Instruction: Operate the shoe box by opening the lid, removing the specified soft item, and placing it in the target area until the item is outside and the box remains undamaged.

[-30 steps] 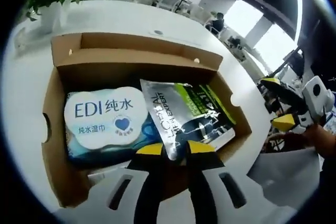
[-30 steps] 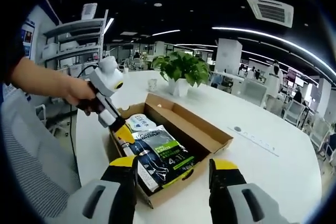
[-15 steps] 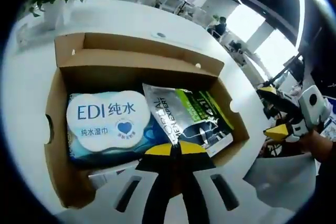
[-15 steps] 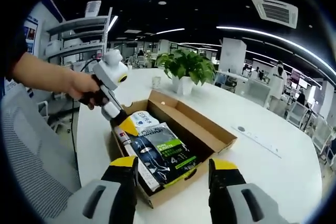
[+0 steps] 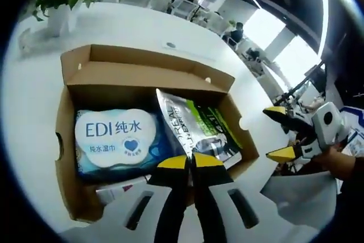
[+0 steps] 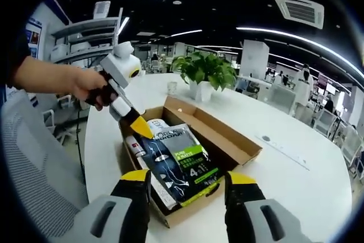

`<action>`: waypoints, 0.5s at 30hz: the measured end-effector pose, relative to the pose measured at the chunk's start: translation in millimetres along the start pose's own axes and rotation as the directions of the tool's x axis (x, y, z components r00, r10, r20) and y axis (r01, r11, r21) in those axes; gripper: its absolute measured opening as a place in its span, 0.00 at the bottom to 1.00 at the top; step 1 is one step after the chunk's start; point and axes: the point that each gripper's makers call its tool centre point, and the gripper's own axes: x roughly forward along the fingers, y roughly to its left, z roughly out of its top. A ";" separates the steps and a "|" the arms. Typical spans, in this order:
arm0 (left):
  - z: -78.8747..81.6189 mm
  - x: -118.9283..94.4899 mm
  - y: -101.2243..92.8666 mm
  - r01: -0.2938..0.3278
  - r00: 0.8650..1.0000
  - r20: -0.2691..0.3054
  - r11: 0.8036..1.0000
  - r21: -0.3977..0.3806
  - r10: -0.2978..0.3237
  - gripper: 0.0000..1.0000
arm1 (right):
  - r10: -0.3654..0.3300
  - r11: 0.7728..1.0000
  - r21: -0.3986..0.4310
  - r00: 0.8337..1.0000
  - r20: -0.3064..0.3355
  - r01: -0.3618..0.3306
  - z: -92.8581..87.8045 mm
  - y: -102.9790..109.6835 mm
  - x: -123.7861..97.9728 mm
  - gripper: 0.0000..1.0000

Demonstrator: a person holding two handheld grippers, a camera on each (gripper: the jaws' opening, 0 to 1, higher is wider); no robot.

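The open cardboard shoe box (image 5: pixel 142 64) lies on a white table, its lid folded back. Inside are a blue-and-white EDI wet-wipes pack (image 5: pixel 116 138) on the left and a silver, black and green L'Oreal pouch (image 5: pixel 193 126) on the right. My left gripper (image 5: pixel 190 160) is shut on the pouch's near edge. In the right gripper view the same left gripper (image 6: pixel 142 129) pinches the pouch (image 6: pixel 179 160) at its corner, and the pouch tilts up out of the box (image 6: pixel 227 140). My right gripper (image 6: pixel 189 180) stands open just short of the box, holding nothing; the left gripper view has it (image 5: pixel 278 134) to the right of the box.
A potted green plant (image 6: pixel 205 72) stands on the white table (image 6: pixel 296 174) beyond the box. A small white tube (image 6: pixel 135 146) lies at the box's near wall. A person's hand (image 6: pixel 85 86) holds the left gripper. Office desks and chairs fill the background.
My left gripper's jaws have shut on the pouch's edge and raised it, so the pouch now tilts up from the box. The right gripper has stayed open near the box.
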 end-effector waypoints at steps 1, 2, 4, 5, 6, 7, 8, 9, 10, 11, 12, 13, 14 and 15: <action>0.7 -0.7 -0.7 0.001 1.000 0.001 1.000 0.002 -0.001 0.01 | 0.001 1.000 -0.001 1.000 -0.002 -0.001 -0.7 0.3 0.9 0.49; 1.4 -1.3 -1.3 0.001 1.000 0.002 1.000 0.002 -0.001 0.01 | 0.002 1.000 0.000 1.000 -0.004 -0.002 -1.2 0.7 1.8 0.49; 3.7 -3.0 -3.4 0.006 1.000 0.006 1.000 -0.001 -0.006 0.01 | 0.006 1.000 0.004 1.000 -0.008 -0.006 -2.4 1.8 4.4 0.48; 4.9 -3.6 -4.3 0.008 1.000 0.009 1.000 -0.001 -0.008 0.01 | 0.006 1.000 0.003 1.000 -0.010 -0.006 -2.9 2.2 5.3 0.48; 5.6 -3.8 -4.7 0.007 1.000 0.010 1.000 -0.001 -0.007 0.01 | 0.007 1.000 0.001 1.000 -0.013 -0.007 -3.7 2.9 6.7 0.48; 6.6 -3.9 -5.2 0.006 1.000 0.010 1.000 -0.002 -0.006 0.01 | 0.007 1.000 0.000 1.000 -0.017 -0.007 -4.6 3.3 8.2 0.47; 7.4 -3.7 -5.5 0.006 1.000 0.010 1.000 -0.001 -0.006 0.01 | 0.006 1.000 -0.001 1.000 -0.019 -0.006 -5.3 3.4 9.3 0.47; 8.5 -3.9 -6.3 0.006 1.000 0.010 1.000 0.001 -0.006 0.01 | 0.003 1.000 0.000 1.000 -0.022 -0.003 -6.4 3.1 10.5 0.46; 10.0 -4.1 -7.0 0.005 1.000 0.012 1.000 0.001 -0.005 0.01 | 0.000 1.000 0.008 1.000 -0.024 0.000 -7.3 2.8 11.7 0.45; 11.1 -4.3 -7.8 0.006 1.000 0.013 1.000 0.000 -0.006 0.01 | 0.001 1.000 0.023 1.000 -0.023 -0.001 -7.6 3.4 12.6 0.45; 12.9 -4.6 -8.7 0.007 1.000 0.017 1.000 0.001 -0.007 0.01 | 0.001 0.999 0.032 1.000 -0.021 -0.001 -7.3 3.9 13.6 0.45; 13.6 -4.7 -9.1 0.008 1.000 0.018 1.000 0.001 -0.008 0.01 | 0.000 0.999 0.033 1.000 -0.021 0.000 -7.2 4.2 14.4 0.45; 15.0 -5.1 -10.3 0.011 1.000 0.020 1.000 0.001 -0.011 0.01 | -0.001 0.999 0.033 1.000 -0.022 0.002 -7.2 4.9 15.9 0.44; 16.2 -5.6 -11.0 0.013 1.000 0.022 1.000 0.001 -0.013 0.01 | -0.001 0.999 0.032 1.000 -0.023 0.002 -7.1 5.5 16.8 0.44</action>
